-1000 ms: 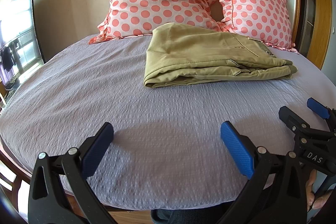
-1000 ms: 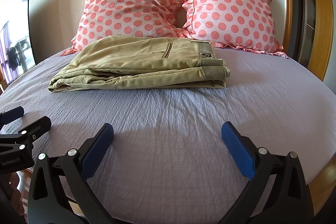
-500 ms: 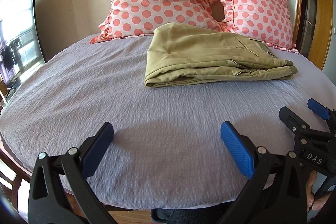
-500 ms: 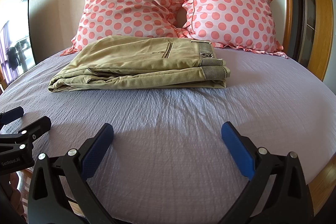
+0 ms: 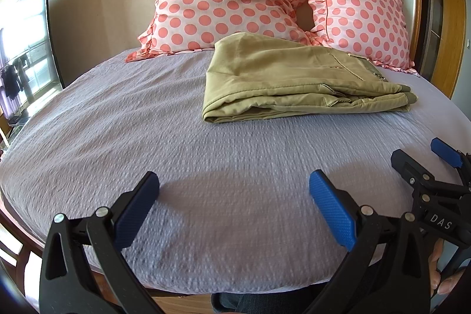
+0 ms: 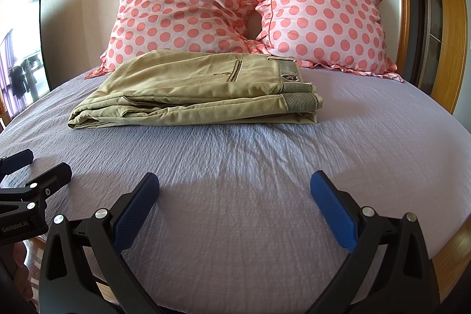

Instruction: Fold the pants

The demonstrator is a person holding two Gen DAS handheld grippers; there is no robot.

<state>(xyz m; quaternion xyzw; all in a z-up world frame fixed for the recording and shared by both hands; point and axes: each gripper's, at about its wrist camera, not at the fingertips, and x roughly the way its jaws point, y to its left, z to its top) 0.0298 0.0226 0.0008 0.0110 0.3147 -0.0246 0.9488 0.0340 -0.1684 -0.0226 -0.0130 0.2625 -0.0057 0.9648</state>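
Observation:
Khaki pants [image 5: 294, 81] lie folded in a flat rectangular stack on the lilac bed, in front of the pillows; in the right wrist view the pants [image 6: 194, 93] show the striped waistband at the right end. My left gripper [image 5: 234, 190] is open and empty, low over the near edge of the bed, well short of the pants. My right gripper [image 6: 235, 190] is open and empty, also near the front edge. Each gripper shows at the side of the other's view: the right one [image 5: 426, 164], the left one [image 6: 32, 167].
Two pink polka-dot pillows [image 6: 188, 5] [image 6: 323, 8] lean on the wall behind the pants. The lilac bedsheet [image 6: 368, 137] spreads around the stack. A wooden frame [image 6: 403, 5] stands at the right, a dark screen [image 5: 50, 28] at the left.

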